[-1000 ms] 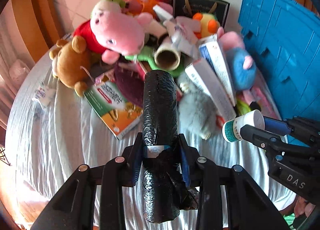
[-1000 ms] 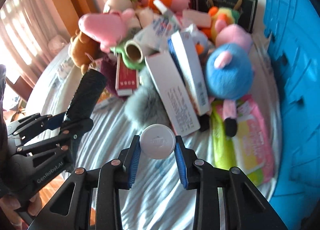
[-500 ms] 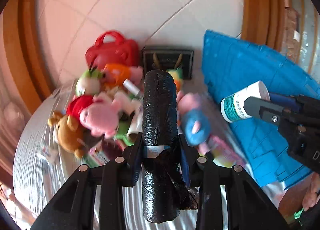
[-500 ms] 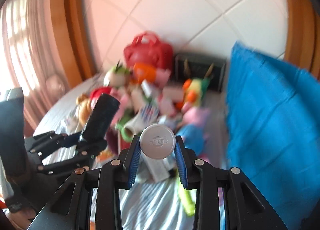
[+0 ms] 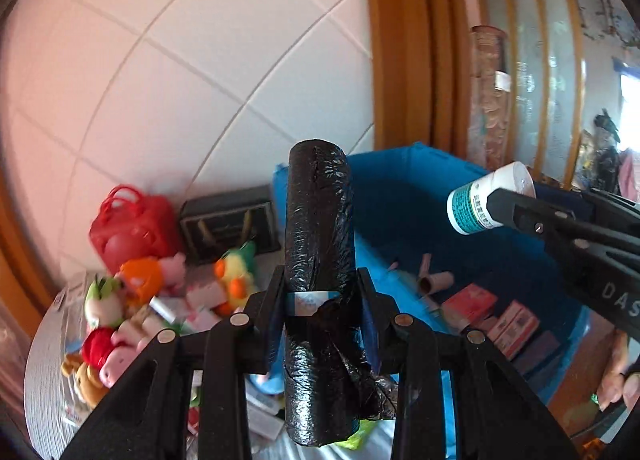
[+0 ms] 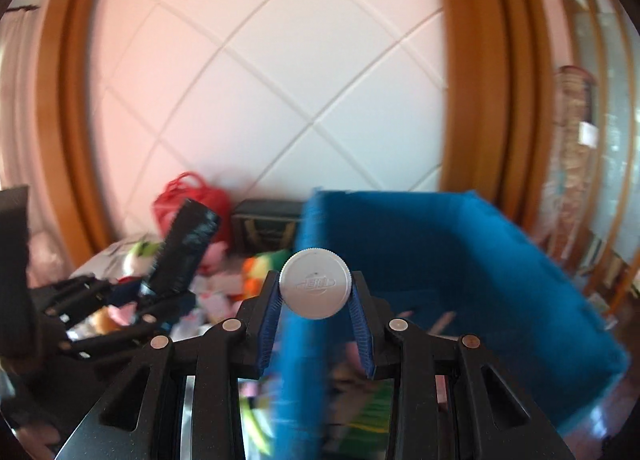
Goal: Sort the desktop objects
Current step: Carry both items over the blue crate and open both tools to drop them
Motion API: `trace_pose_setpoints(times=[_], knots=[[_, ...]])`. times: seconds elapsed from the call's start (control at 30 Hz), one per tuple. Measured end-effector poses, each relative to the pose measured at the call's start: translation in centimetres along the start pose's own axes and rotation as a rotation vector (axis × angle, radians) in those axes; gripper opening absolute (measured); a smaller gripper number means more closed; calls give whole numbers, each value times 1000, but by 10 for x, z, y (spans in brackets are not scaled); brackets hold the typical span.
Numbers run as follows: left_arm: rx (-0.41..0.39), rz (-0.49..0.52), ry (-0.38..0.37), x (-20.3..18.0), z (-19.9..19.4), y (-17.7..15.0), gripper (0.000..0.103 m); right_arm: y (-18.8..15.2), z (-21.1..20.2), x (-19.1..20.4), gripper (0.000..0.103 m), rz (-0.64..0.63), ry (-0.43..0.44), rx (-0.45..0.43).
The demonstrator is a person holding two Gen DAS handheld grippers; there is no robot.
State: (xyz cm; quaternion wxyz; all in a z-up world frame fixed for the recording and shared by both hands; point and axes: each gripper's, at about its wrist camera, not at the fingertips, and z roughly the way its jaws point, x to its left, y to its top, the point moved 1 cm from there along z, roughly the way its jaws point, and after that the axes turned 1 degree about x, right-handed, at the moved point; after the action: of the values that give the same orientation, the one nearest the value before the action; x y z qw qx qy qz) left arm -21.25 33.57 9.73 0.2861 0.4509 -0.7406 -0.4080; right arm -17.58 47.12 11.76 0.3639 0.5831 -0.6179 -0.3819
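My left gripper is shut on a black roll of plastic bags, held upright in the air in front of the blue bin. In the right wrist view that roll shows at the left. My right gripper is shut on a small white bottle, its ribbed cap facing the camera. The left wrist view shows the bottle from the side, with a teal label, raised above the bin's opening. The right wrist view is blurred.
Inside the blue bin lie small boxes and a cardboard tube. Left of it on the grey cloth sits a heap of plush toys, a red handbag and a dark box. A tiled wall stands behind.
Both grippers have risen from just above the heap and swung right toward the blue bin, each keeping its object. The bin's inside has come into view.
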Motion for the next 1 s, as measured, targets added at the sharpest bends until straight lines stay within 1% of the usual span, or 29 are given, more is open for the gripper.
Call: trace_pose_setpoints(times=[0.1, 0.23, 0.3, 0.37, 0.47, 0.57, 0.7, 0.77, 0.9, 1.0], knots=[[26, 41, -64, -39, 8, 20, 32, 2, -9, -37, 33, -7, -75, 9], [124, 70, -142, -94, 32, 39, 32, 0, -7, -94, 33, 4, -130, 77], [180, 99, -153, -123, 48, 42, 32, -4, 3, -123, 33, 4, -148, 131], [232, 124, -145, -150, 64, 44, 32, -13, 4, -145, 33, -3, -153, 178], [320, 129, -146, -178, 91, 38, 32, -30, 18, -171, 33, -25, -153, 251], [394, 107, -136, -194, 115, 31, 32, -49, 26, -190, 33, -54, -153, 301], [457, 93, -119, -207, 133, 21, 32, -66, 43, -212, 33, -61, -117, 363], [478, 88, -112, -214, 139, 19, 32, -73, 47, -218, 33, -73, -107, 379], [483, 89, -84, -221, 144, 16, 32, -79, 54, -229, 33, -68, -65, 401], [479, 92, -64, -226, 148, 17, 32, -81, 60, -235, 33, -66, -55, 403]])
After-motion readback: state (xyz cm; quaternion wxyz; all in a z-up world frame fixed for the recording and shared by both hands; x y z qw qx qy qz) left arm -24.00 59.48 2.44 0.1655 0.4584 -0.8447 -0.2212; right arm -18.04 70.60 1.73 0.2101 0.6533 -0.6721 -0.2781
